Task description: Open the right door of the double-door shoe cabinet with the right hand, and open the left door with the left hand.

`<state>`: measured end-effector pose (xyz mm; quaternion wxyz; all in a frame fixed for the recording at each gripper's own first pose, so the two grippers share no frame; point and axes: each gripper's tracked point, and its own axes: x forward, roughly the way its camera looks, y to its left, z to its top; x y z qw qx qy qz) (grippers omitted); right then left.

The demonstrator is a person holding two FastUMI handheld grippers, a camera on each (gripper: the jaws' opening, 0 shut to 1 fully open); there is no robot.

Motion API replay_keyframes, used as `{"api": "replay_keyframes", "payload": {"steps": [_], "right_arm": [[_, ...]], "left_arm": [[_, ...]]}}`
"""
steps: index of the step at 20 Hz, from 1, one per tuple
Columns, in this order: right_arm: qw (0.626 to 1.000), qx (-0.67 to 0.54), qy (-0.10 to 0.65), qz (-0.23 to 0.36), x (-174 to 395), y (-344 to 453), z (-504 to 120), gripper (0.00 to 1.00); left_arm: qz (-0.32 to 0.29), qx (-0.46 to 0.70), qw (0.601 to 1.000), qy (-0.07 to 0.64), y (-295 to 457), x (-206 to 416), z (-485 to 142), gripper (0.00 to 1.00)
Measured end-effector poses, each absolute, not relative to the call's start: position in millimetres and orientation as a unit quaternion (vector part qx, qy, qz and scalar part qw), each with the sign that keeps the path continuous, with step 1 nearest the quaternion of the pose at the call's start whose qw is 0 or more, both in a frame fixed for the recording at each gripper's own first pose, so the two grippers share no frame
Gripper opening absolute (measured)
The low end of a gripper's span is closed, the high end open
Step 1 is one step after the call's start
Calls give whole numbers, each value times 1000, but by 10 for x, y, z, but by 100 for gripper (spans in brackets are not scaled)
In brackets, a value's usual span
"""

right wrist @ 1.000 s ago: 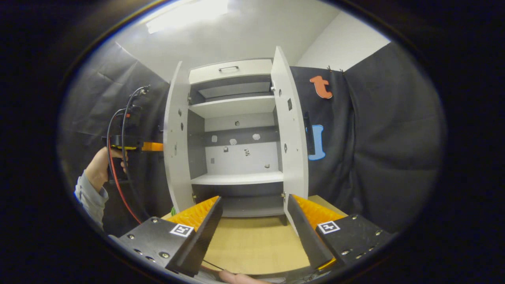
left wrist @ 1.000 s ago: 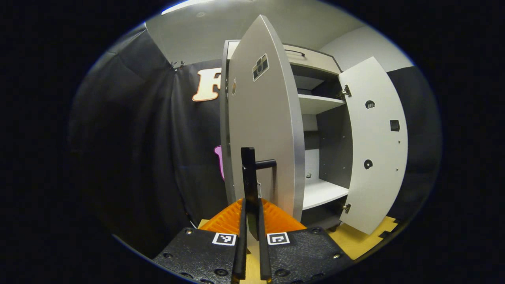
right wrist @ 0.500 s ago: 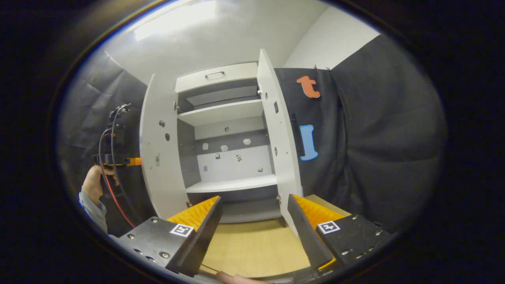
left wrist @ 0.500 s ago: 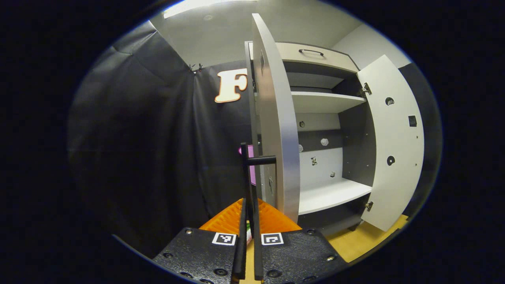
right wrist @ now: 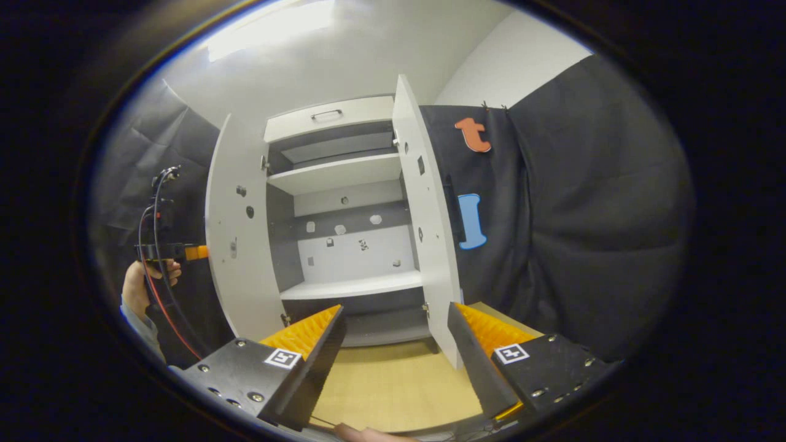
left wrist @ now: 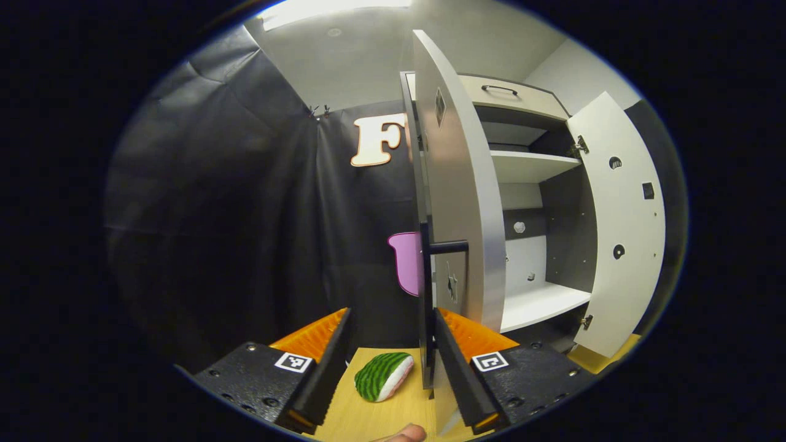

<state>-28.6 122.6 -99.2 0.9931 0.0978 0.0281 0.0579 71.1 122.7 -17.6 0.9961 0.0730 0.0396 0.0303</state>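
The shoe cabinet (right wrist: 341, 175) stands with both doors swung out. In the left gripper view the left door (left wrist: 466, 202) is edge-on just ahead, and its black bar handle (left wrist: 425, 307) hangs between my fingers, close to the right-hand one. My left gripper (left wrist: 391, 313) is open and does not press the handle. The right door (left wrist: 620, 227) stands wide beyond it. In the right gripper view my right gripper (right wrist: 396, 307) is open and holds nothing, back from the cabinet. The left door (right wrist: 236, 233) and right door (right wrist: 424, 202) flank bare shelves. A hand holds the left gripper (right wrist: 169, 252) behind the left door.
A toy watermelon slice (left wrist: 382, 376) lies on the wooden floor (right wrist: 393, 387) between my left fingers. Black cloth walls close in on both sides of the cabinet. A drawer with a handle (right wrist: 326, 114) tops the cabinet.
My left gripper has gone from shut on the left door's handle to open, letting it go. The left door swung further out. My right gripper stayed open and barely shifted.
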Motion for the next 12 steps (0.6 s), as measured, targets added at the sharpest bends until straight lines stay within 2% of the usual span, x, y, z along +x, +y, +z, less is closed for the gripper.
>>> {"api": "replay_keyframes", "payload": {"steps": [1, 2, 8, 9, 10, 12], "right_arm": [[993, 97, 29, 61, -296, 1242, -998, 98], [993, 96, 31, 63, -291, 1269, -1005, 98], [994, 80, 30, 65, -300, 1305, -1021, 98], [994, 80, 31, 68, -314, 1328, -1020, 98], [994, 78, 30, 68, -318, 1328, -1010, 98], [995, 74, 26, 68, -337, 1343, -984, 98]], "left_arm": [[29, 73, 996, 42, 1221, 658, -184, 87], [24, 68, 996, 44, 1181, 615, -178, 90], [20, 59, 997, 51, 1093, 205, -175, 91], [17, 57, 997, 48, 1042, 128, -138, 98], [8, 51, 998, 43, 969, 40, -98, 99], [-3, 44, 998, 36, 859, -100, -58, 98]]}}
